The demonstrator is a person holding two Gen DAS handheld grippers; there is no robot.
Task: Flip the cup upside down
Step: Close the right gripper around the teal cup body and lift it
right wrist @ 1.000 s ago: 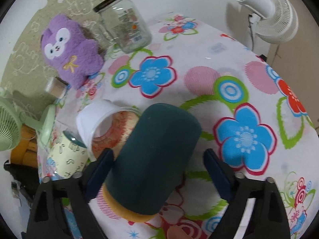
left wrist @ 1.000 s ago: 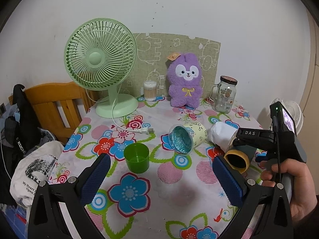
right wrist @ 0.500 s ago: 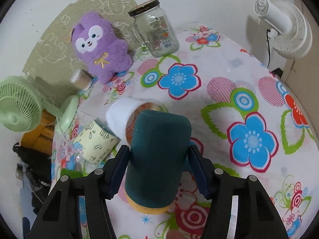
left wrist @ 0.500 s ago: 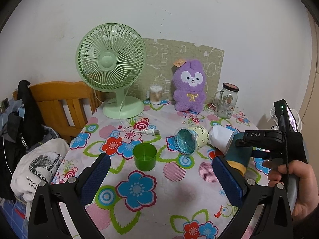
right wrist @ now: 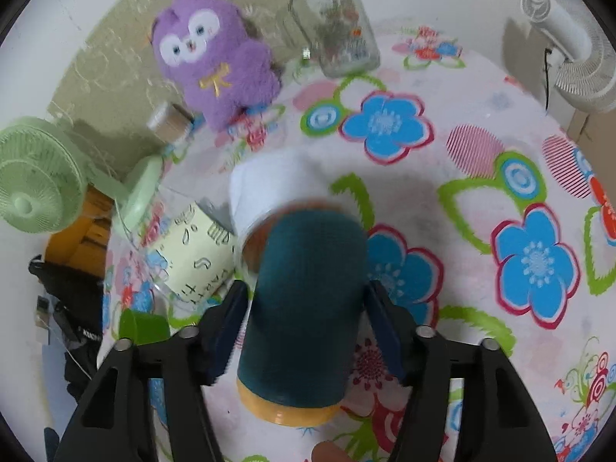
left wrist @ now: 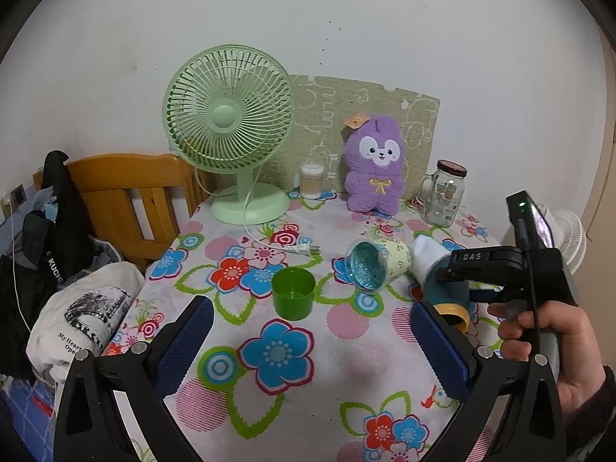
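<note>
white cup (right wrist: 269,188) partly hidden behind blurred teal cup (right wrist: 308,308), jar (right wrist: 335,30) blurred

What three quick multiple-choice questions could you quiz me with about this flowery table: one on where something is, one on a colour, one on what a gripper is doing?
1. Where does the purple plush toy sit?
A. between the green fan and the glass jar
B. on the chair
C. inside a cup

2. What colour is the small upright cup?
A. red
B. green
C. white

3. What is the right gripper doing?
A. hanging open
B. closed on the teal cup
C. holding the jar

Answers: A, the plush stands between fan and jar at the wall; B, the cup is plainly green; B, both fingers press the teal cup's sides.
</note>
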